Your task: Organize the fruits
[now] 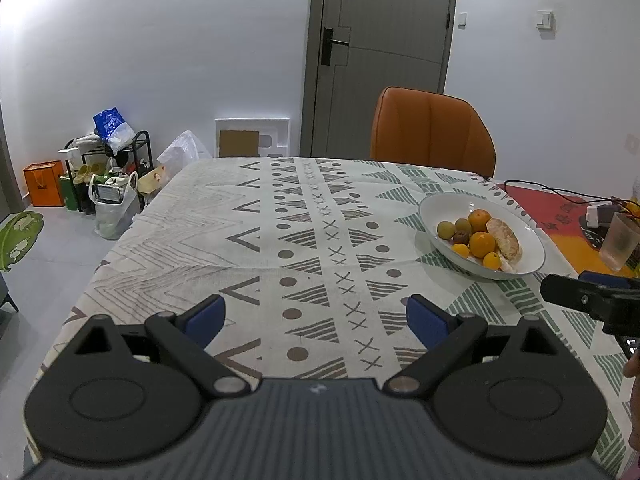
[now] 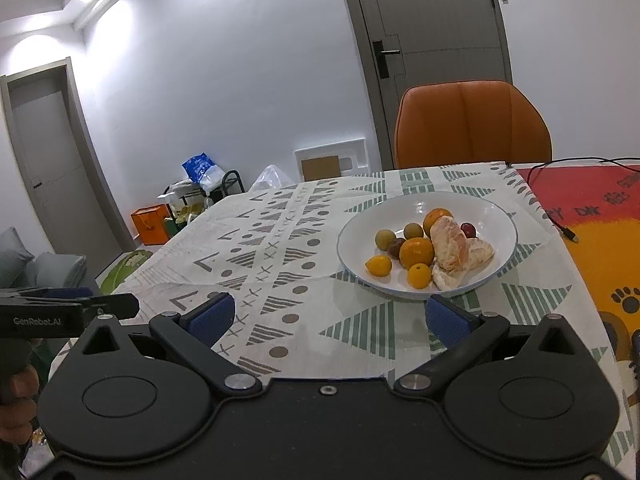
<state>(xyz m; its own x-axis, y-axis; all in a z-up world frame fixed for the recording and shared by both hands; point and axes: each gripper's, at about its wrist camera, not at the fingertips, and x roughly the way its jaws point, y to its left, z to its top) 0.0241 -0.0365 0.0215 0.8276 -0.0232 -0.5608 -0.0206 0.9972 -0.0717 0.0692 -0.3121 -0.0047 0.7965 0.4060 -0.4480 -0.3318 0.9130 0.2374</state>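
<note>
At nine o'clock in my right view, the left gripper (image 2: pixel 132 306) reads "GenRobot.AI", its tips cut off; my left view shows it (image 1: pixel 316 316) spread wide, empty. At one o'clock, the fruits (image 2: pixel 418 250) fill the white bowl (image 2: pixel 500 216). My right gripper (image 2: pixel 330 318) gapes empty; red mat (image 2: pixel 592 208) lettering unreadable.

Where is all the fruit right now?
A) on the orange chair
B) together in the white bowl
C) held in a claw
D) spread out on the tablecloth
B: the oranges, small fruits and peeled pieces all sit inside the white bowl, while the left claw and the right claw are both open and hold nothing.
</note>
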